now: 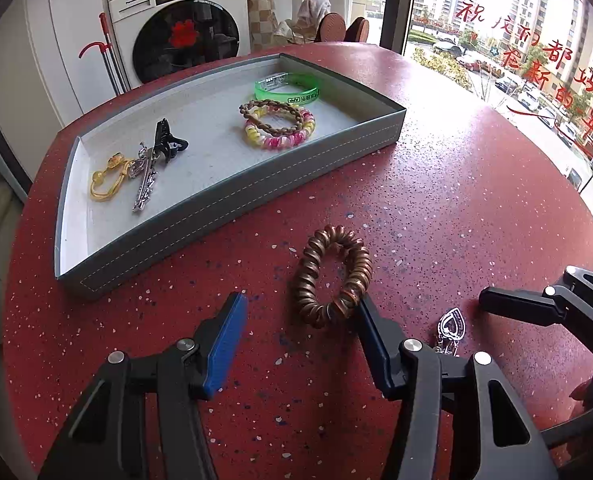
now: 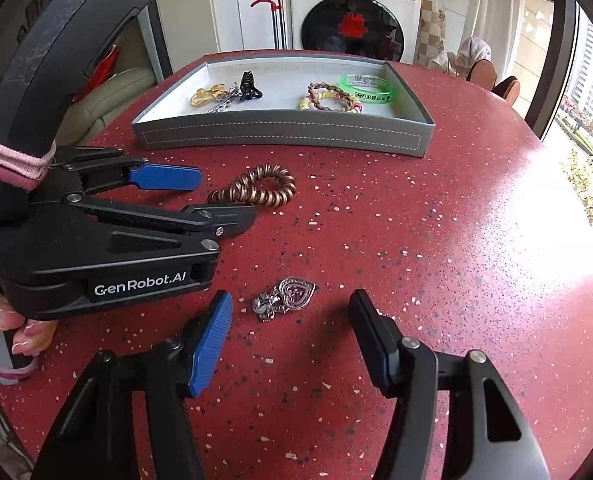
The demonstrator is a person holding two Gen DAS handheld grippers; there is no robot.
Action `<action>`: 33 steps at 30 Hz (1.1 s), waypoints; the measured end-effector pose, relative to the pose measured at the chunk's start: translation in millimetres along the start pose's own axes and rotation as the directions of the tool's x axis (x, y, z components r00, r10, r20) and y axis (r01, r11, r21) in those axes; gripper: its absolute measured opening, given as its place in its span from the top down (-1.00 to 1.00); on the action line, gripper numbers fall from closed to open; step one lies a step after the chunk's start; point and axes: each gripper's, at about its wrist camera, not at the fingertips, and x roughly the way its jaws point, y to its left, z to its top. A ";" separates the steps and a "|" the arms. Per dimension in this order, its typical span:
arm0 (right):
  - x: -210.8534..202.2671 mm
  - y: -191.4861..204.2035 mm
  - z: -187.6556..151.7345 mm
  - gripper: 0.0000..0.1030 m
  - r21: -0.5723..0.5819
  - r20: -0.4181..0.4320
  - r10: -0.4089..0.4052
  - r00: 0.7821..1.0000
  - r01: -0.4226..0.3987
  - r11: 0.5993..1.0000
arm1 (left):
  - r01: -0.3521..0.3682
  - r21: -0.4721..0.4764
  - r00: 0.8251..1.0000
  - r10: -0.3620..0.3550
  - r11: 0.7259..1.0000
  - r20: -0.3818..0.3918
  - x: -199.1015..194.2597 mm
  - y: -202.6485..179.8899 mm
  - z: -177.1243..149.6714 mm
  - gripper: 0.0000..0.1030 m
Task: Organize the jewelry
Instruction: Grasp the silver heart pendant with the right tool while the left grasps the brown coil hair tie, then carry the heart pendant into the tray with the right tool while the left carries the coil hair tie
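The right gripper is wide apart over the silver heart charm on the red table. The left gripper is apart too – one finger touches the brown coil bracelet. Farther back sits the gray tray – bracelets and clips inside.

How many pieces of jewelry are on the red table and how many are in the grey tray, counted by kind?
On the table:
Brown coil bracelet: 1
Silver heart pendant: 1

In the tray:
Green wristband: 1
Brown braided bracelet: 1
Pink and yellow bracelet: 1
Black hair claw: 1
Silver clip: 1
Gold piece: 1

Total: 8 (2 outside, 6 inside)
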 end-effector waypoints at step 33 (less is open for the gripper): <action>-24.4 -38.7 12.0 0.63 0.188 0.046 0.048 0.998 -0.056 0.981 | 0.034 -0.172 0.996 -0.020 0.985 0.081 -32.1 25.0 -5.4 0.42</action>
